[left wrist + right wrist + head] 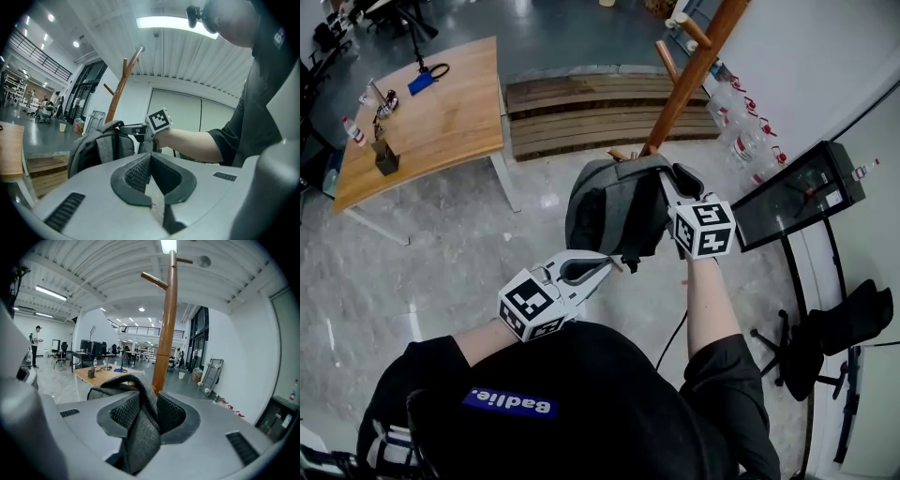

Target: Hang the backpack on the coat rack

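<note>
A grey backpack (614, 206) hangs against the brown wooden coat rack (694, 70), whose pole and pegs rise in the right gripper view (168, 324). My right gripper (673, 180) reaches to the top of the pack near the pole. Its jaws stand open, with the grey top strap (140, 427) lying between the pads. My left gripper (614, 263) sits just below the pack's lower edge, jaws shut tip to tip with nothing visible between them (149, 157). In the left gripper view the backpack (93, 145) shows ahead with the rack (119, 89) behind it.
A wooden table (431, 112) with small items stands far left. Wooden pallets (600, 108) lie behind the rack. Water bottles (745, 127), a black cabinet (797, 192) and an office chair (834, 328) line the right wall. A person (35, 345) stands far off.
</note>
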A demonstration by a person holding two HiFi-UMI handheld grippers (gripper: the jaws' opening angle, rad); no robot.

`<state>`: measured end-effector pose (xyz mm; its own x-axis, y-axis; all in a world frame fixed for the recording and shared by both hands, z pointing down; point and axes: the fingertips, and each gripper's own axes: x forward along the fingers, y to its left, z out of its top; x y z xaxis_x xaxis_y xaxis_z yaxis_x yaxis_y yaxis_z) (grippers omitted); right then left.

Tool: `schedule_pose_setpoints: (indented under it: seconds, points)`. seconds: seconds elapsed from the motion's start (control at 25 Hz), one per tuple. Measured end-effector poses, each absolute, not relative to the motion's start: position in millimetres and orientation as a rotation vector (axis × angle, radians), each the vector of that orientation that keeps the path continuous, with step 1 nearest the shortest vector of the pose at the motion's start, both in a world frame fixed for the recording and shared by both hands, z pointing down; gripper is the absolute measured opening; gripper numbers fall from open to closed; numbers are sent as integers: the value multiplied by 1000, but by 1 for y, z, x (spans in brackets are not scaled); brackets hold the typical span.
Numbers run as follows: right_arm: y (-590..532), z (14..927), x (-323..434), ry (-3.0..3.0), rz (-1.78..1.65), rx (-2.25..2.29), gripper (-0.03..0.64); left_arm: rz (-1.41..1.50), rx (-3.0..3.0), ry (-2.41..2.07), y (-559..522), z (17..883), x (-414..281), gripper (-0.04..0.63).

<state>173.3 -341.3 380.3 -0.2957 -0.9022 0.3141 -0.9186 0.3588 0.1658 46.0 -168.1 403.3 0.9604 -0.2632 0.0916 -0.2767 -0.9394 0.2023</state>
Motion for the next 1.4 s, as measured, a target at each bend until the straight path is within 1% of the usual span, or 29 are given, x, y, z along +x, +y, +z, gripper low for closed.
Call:
schedule_pose_setpoints:
  seconds: [0.08, 0.32, 0.64, 0.72, 0.8, 0.92, 1.04, 1.4]
  points:
    - [-333, 381, 177, -2272, 25, 1646, 114, 104, 2898, -392, -166, 405, 49, 9]
    - [-289, 388, 181, -2308, 23, 1721, 114, 121, 2879, -367, -160, 412, 56, 9]
    - [-213, 372, 129, -2582, 91, 1654, 112, 54, 2861, -381, -168, 399, 57, 9]
    - [-194, 370, 116, -2637, 102, 1624, 88, 34, 2867, -377, -167, 394, 60, 9]
    - [-181, 370, 108, -2665, 96, 1615, 46, 15, 2875, -372, -166, 388, 62, 9]
    - [-169, 373, 102, -2677, 91, 1638, 16, -4, 2880, -370, -165, 382, 64, 9]
    - [-160, 373, 97, -2705, 90, 1639, 6, -11, 2885, -372, -163, 379, 65, 9]
    - [-153, 384, 70, -2753, 98, 1525, 5, 10, 2900, -390, -161, 382, 61, 9]
